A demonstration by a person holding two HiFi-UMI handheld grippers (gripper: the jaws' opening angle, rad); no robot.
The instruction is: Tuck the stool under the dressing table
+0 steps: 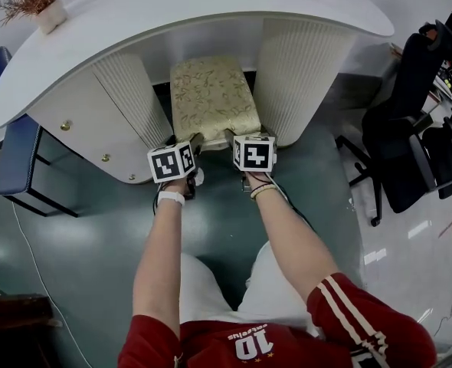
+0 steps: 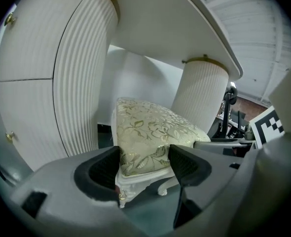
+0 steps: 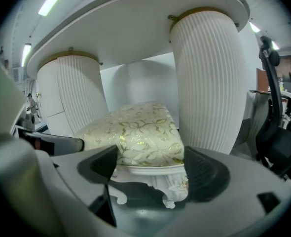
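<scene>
The stool (image 1: 213, 98) stands in the table's (image 1: 211, 6) knee gap, between the left pedestal (image 1: 130, 90) and the right pedestal (image 1: 302, 75), and touches neither. Its far end is already beneath the table's top. Its near edge lies about level with the pedestals' fronts, at the mouth of the gap. We judge the tuck mostly done, with at most a short push deeper under the table left, then letting go.

Our left tool (image 2: 144, 162) is clenched on the near left corner of the stool's cushion, a pad against each side. Our right tool (image 3: 150, 164) grasps the near right corner in the same way, its jaws set wider. Both tools point into the gap and slightly down, in front of the table. The carved near legs rest on the floor (image 1: 96, 236) below the tools.
</scene>
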